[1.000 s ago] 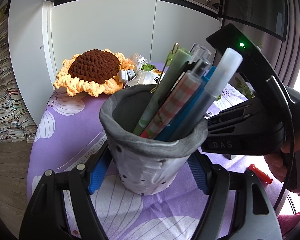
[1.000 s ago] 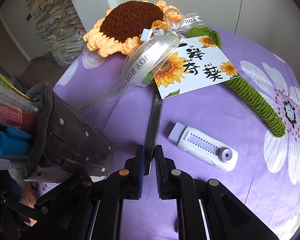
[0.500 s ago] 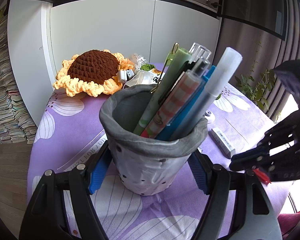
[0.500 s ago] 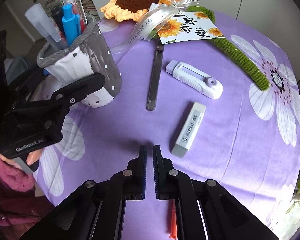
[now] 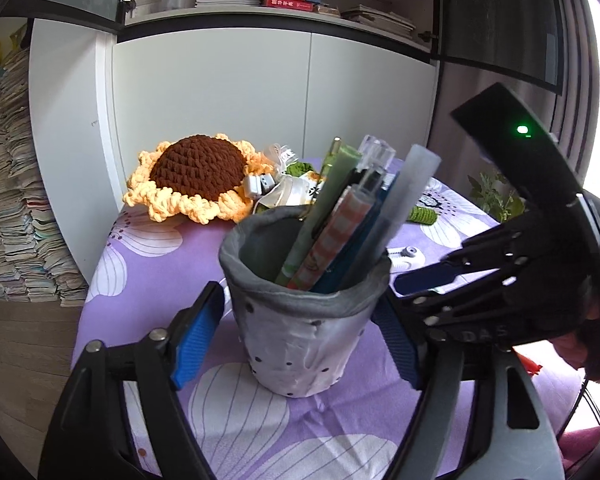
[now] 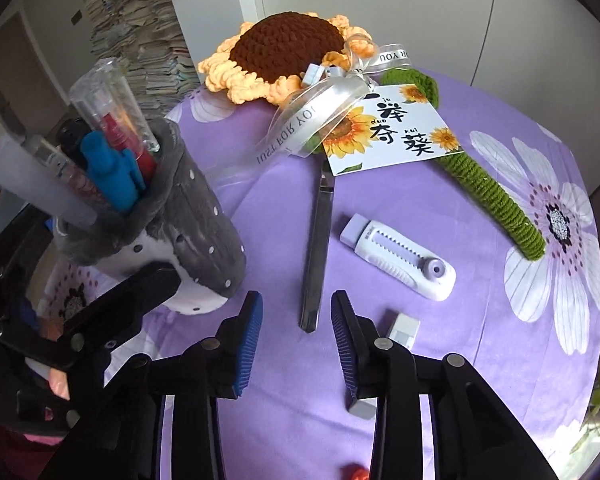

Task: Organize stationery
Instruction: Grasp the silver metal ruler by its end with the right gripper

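Right gripper [image 6: 296, 332] is spread wide and empty over the near tip of the long flat grey metal strip [image 6: 318, 248] on the purple cloth, left gripper [image 5: 292, 334] straddles the grey plush pen cup [image 5: 304, 312], contact unclear, so the thin strip could easily skid away.

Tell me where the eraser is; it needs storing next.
Right wrist view: the eraser lies on the purple tablecloth, partly behind the right hand-held gripper, below the utility knife.

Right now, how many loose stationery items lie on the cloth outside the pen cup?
3: metal ruler ahead of the open right gripper, utility knife right of it, eraser partly behind the right finger. More may be hidden.
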`<act>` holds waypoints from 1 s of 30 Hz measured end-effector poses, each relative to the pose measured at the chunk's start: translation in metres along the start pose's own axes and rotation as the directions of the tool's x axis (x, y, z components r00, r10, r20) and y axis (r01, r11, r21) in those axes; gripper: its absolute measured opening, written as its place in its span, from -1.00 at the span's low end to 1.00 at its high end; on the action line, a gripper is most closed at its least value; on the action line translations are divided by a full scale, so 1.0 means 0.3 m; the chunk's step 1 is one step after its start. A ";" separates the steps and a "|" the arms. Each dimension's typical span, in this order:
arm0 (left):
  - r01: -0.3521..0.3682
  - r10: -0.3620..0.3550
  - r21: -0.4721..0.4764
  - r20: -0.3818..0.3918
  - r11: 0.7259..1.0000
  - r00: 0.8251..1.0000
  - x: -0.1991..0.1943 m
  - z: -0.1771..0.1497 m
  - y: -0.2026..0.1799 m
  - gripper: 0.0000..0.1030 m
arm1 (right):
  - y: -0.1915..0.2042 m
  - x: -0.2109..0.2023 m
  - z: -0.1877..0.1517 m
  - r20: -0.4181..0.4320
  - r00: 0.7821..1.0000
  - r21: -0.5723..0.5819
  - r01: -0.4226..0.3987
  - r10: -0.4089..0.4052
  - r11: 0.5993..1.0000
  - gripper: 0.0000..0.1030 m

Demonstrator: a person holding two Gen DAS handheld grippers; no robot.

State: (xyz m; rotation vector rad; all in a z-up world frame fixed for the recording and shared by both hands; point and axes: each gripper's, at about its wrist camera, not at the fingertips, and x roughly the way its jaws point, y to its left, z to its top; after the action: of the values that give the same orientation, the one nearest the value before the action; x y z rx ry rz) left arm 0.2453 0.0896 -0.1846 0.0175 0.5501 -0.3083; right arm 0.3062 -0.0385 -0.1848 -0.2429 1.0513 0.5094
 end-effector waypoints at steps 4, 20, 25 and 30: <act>0.002 -0.002 -0.001 0.000 1.000 1.000 0.000 0.002 -0.001 0.39 | -0.008 0.035 0.021 0.003 1.000 0.008 0.008 -0.008 1.000 -0.31; 0.002 -0.002 0.001 -0.001 1.000 1.000 0.000 0.002 -0.005 0.39 | -0.036 0.002 -0.118 -0.117 0.993 0.004 -0.021 0.022 1.000 -0.78; 0.000 0.000 0.004 -0.002 1.000 1.000 0.002 0.001 -0.005 0.39 | -0.031 -0.043 -0.215 -0.190 0.981 -0.030 -0.035 0.029 0.999 -0.78; 0.002 -0.002 0.001 -0.004 1.000 1.000 0.003 0.002 -0.003 0.40 | -0.021 -0.058 -0.157 -0.098 0.995 -0.035 0.007 -0.011 0.999 -0.06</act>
State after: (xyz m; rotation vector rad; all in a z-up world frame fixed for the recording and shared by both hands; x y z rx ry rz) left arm 0.2459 0.0885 -0.1846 0.0187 0.5536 -0.3105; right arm 0.2665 -0.0690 -0.1928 -0.3058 1.1375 0.5119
